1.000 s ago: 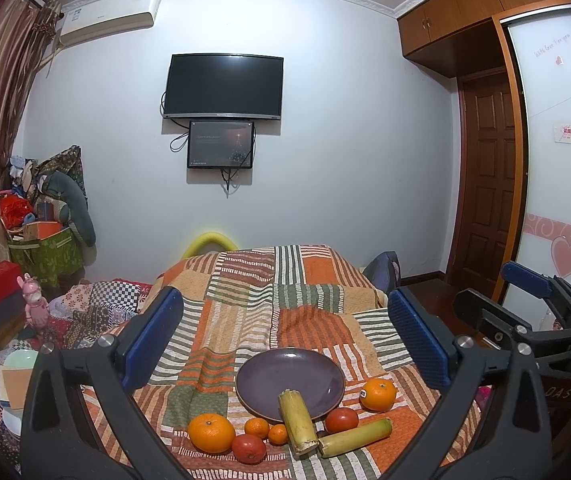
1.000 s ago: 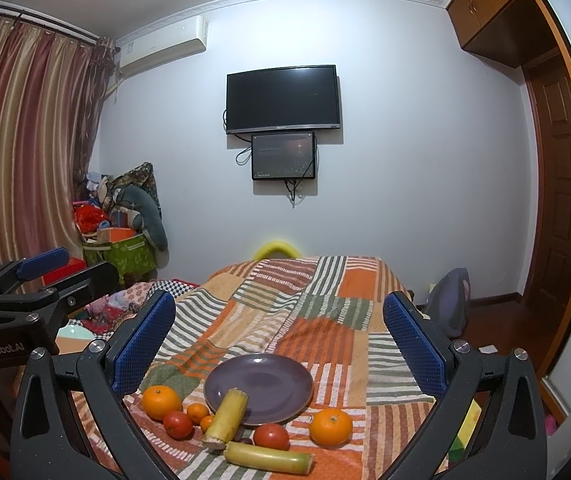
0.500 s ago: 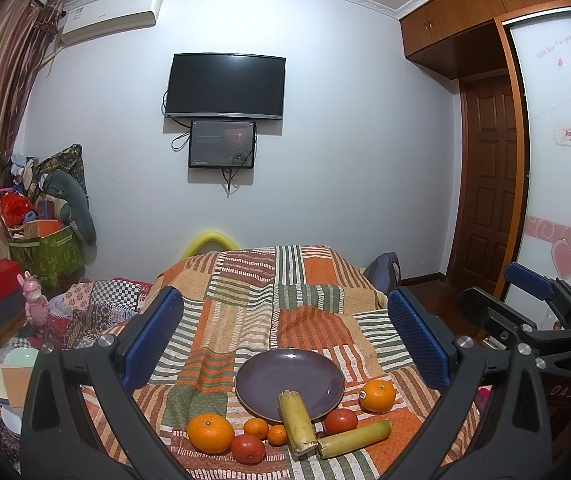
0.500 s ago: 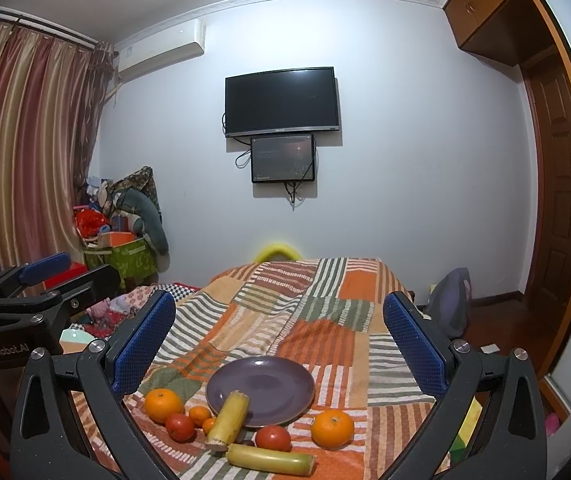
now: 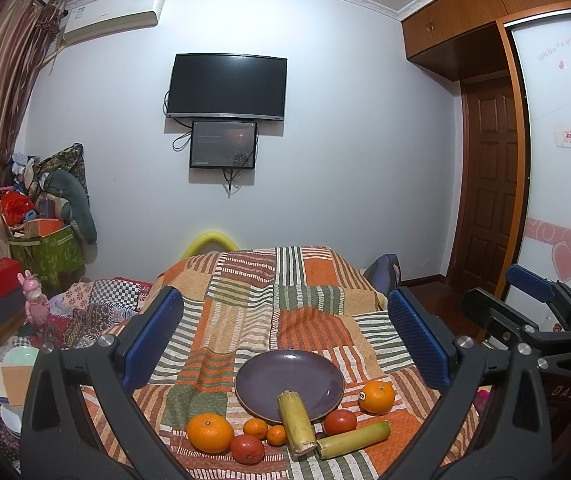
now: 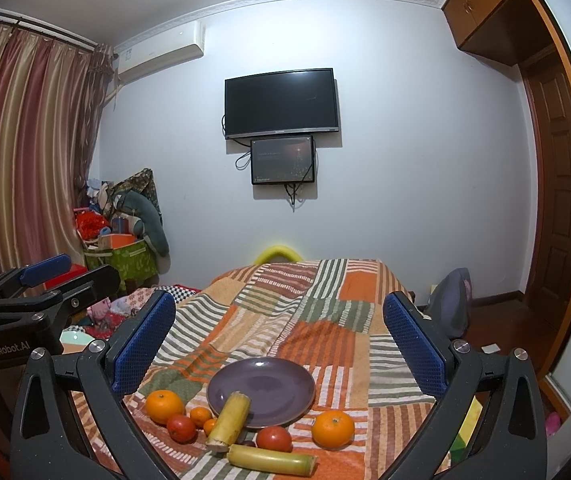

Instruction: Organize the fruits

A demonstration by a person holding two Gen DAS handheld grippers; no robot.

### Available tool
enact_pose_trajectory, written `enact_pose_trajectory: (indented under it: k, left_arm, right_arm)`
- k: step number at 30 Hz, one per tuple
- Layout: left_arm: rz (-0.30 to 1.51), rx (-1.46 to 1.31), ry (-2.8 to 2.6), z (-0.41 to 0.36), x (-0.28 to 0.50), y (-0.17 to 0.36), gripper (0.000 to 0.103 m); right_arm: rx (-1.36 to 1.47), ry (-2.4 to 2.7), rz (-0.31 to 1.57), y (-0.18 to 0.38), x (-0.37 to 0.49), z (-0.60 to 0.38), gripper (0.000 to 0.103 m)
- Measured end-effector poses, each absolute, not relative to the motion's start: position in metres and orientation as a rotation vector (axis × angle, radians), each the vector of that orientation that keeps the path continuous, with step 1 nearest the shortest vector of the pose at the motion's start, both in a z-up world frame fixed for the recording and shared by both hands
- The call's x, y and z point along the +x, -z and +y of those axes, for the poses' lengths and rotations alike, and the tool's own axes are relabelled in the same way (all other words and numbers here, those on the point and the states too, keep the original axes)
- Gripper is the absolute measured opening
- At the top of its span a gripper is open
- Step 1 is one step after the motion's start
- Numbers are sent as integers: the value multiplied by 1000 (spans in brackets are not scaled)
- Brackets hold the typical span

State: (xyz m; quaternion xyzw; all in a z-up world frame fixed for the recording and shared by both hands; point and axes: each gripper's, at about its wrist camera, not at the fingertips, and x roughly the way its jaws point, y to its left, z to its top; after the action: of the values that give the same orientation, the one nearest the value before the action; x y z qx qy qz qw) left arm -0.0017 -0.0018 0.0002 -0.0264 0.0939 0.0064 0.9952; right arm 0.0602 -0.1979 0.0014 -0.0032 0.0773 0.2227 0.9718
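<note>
An empty purple plate (image 5: 289, 380) (image 6: 263, 388) lies on a striped patchwork cloth. Around its near edge lie two large oranges (image 5: 210, 432) (image 5: 377, 397), two small mandarins (image 5: 256, 428), two red tomatoes (image 5: 247, 449) (image 5: 340, 422) and two yellow-green cane sticks; one stick (image 5: 296, 422) rests on the plate rim, the other (image 5: 353, 439) lies flat. My left gripper (image 5: 285, 344) is open and empty, held above and behind the fruit. My right gripper (image 6: 279, 340) is open and empty too, at about the same height. Each gripper shows at the edge of the other's view.
The cloth-covered table (image 5: 245, 300) stretches toward a white wall with a TV (image 5: 227, 86). Piled boxes and bags (image 5: 45, 236) stand at the left, with bowls (image 5: 21, 360) low beside the table. A wooden door (image 5: 489, 184) and a bag (image 6: 451, 300) are at the right.
Both views have shifted very slightly, the fruit sitting a touch higher in the right wrist view. Both grippers stay open and nothing on the table has moved.
</note>
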Motion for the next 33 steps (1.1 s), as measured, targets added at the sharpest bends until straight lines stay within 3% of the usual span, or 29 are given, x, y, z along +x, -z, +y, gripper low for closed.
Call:
enact_pose_trajectory:
  k: [17, 22, 25, 29, 30, 33]
  left_arm:
    - [256, -100, -28, 5, 18, 9, 103]
    - [309, -87, -35, 5, 35, 19, 86]
    - [346, -78, -28, 6, 47, 27, 82]
    - [410, -63, -15, 4, 65, 40, 67]
    - [435, -57, -12, 3, 71, 45, 59]
    - [487, -42, -18, 2, 84, 59, 53]
  right_arm:
    - [12, -457, 200, 8, 72, -202, 103]
    - [13, -444, 252, 22, 85, -205, 102]
    - [10, -447, 293, 30, 94, -207, 92]
    - [0, -444, 361, 44, 108, -209, 80]
    - [1, -438, 378, 48, 111, -210, 76]
    - [11, -426, 422, 59, 120, -215, 70]
